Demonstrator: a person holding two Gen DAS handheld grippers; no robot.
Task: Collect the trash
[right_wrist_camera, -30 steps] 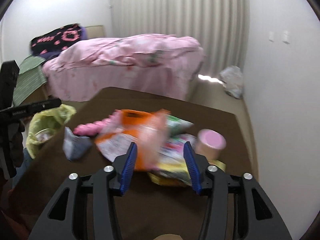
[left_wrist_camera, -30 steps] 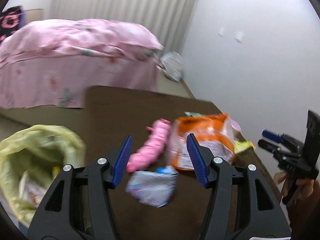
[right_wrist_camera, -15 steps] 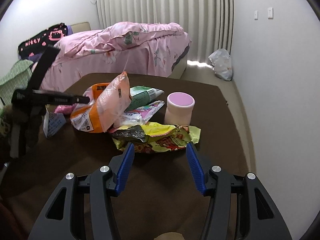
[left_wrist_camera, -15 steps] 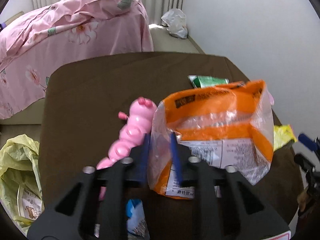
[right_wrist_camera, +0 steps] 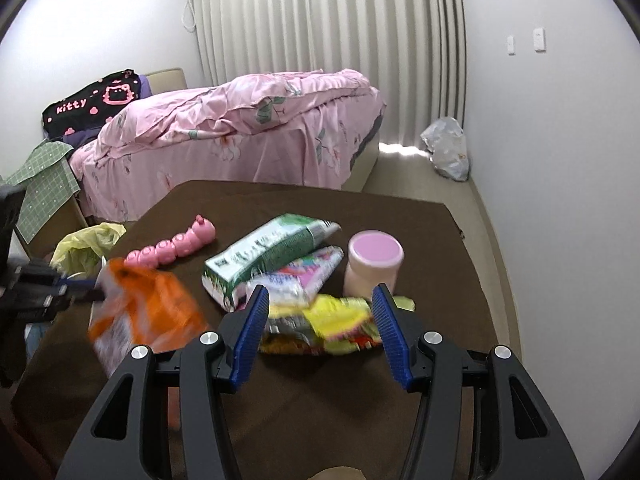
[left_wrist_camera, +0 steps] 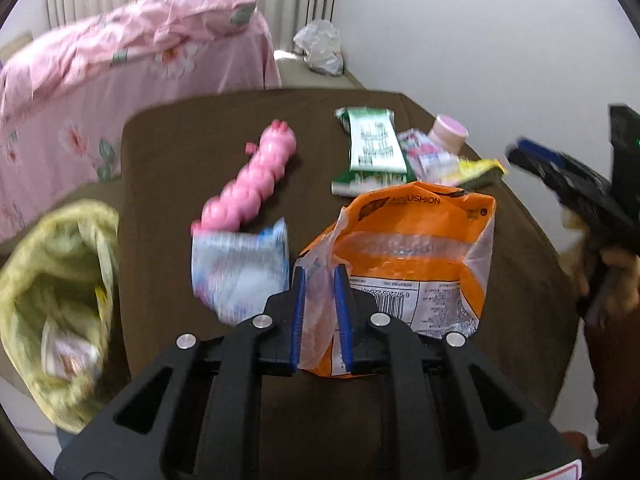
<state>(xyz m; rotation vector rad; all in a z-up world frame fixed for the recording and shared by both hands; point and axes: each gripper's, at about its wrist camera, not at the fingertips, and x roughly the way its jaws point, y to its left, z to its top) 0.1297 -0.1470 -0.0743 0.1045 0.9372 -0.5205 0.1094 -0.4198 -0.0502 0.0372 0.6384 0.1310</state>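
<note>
My left gripper point(left_wrist_camera: 320, 270) has its blue pads pressed on the clear edge of an orange snack bag point(left_wrist_camera: 416, 256), and the jaws are still closing on it. The right wrist view shows the bag point(right_wrist_camera: 140, 312) blurred and raised at the table's left edge. My right gripper point(right_wrist_camera: 320, 292) is open just above a yellow wrapper point(right_wrist_camera: 340, 324), with nothing between its fingers. A yellow-green trash bag point(left_wrist_camera: 52, 264) stands open beside the table on the left. A crumpled blue-white wrapper point(left_wrist_camera: 240, 268) lies next to the orange bag.
On the brown table point(left_wrist_camera: 180, 140) lie a pink caterpillar toy point(left_wrist_camera: 252, 180), a green pack point(left_wrist_camera: 372, 152), a colourful packet point(right_wrist_camera: 304, 276) and a pink-lidded jar point(right_wrist_camera: 374, 264). A pink bed point(right_wrist_camera: 240, 128) stands behind, with a white plastic bag point(right_wrist_camera: 446, 152) on the floor.
My left gripper went from wide open to shut on the orange bag's edge and drew it off the pile toward the left. The right gripper stayed open and sank slightly toward the yellow wrapper.
</note>
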